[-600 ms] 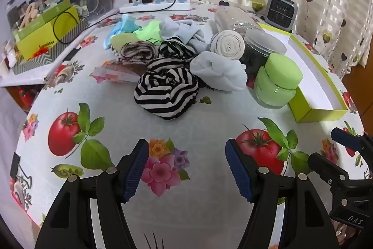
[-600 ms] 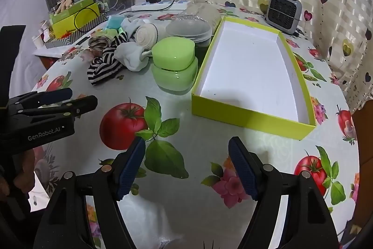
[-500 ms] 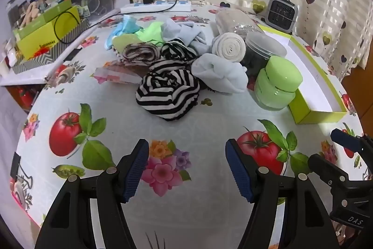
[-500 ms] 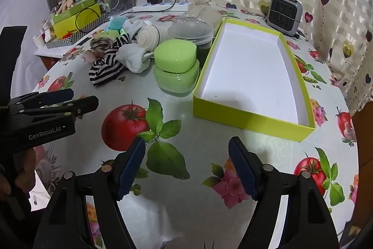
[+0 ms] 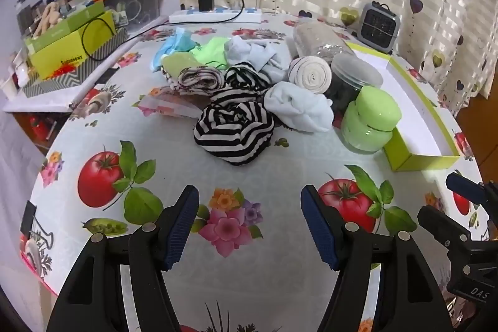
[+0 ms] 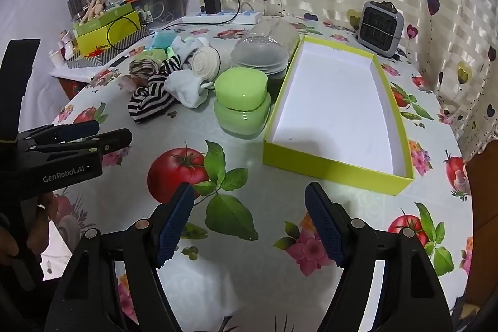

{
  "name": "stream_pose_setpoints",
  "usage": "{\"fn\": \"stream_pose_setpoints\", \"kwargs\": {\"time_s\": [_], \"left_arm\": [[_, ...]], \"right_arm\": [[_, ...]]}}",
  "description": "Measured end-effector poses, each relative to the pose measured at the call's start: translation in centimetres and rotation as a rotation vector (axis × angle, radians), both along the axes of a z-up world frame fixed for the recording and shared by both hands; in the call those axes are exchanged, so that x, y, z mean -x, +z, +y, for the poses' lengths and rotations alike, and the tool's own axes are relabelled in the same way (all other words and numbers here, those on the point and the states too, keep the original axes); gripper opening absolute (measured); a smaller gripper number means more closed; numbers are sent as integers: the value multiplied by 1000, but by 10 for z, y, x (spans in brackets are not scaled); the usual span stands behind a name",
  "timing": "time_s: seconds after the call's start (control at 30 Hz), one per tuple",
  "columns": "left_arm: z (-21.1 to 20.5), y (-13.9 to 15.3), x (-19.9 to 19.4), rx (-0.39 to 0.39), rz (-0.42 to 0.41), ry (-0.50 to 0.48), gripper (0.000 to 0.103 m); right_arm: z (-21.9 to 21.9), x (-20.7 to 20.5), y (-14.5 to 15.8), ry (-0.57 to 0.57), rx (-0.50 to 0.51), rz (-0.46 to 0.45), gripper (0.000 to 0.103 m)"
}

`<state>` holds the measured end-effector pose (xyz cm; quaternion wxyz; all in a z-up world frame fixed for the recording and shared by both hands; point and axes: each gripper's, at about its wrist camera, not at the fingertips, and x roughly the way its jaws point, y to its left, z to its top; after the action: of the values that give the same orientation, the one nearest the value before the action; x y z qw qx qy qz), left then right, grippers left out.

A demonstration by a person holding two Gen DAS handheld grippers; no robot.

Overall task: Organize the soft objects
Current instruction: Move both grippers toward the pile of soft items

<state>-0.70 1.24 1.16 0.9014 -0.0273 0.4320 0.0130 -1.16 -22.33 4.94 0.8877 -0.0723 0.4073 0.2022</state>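
Observation:
A pile of soft socks and cloths lies mid-table: a black-and-white striped bundle (image 5: 235, 131) nearest, a white sock (image 5: 298, 108), a cream roll (image 5: 309, 74), and green, blue and pale pieces behind. My left gripper (image 5: 249, 226) is open and empty, hovering over the tablecloth short of the striped bundle. My right gripper (image 6: 249, 223) is open and empty, in front of an empty yellow-green box (image 6: 336, 111). The striped bundle also shows in the right wrist view (image 6: 151, 105).
A green lidded jar (image 5: 368, 123) and clear plastic jars (image 5: 348, 77) stand between the pile and the box. A small grey heater (image 6: 379, 27), a power strip (image 5: 214, 16) with cable, and stacked boxes (image 5: 71, 49) line the back and left.
Both grippers have drifted slightly; the pile and the box sit a little lower in view. Both stay open and empty.

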Motion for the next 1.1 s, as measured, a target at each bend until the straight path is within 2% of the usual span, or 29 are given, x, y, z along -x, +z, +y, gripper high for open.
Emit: {"fn": "stream_pose_setpoints", "kwargs": {"time_s": [0.43,0.63,0.77,1.1], "left_arm": [[2,5,-2,36,-6,-3,68],[0,5,-3,18,-15,-11,68],[2,4,-7,52,1,-12,67],[5,5,-12,40,5,-14,67]], "right_arm": [[2,-4,8,27,-20,-8,74],[3,-10,8,42,-53,10,74],[4,-11,8,45,-64,14,74],[6,-18,10,65,-84,22,74]]}}
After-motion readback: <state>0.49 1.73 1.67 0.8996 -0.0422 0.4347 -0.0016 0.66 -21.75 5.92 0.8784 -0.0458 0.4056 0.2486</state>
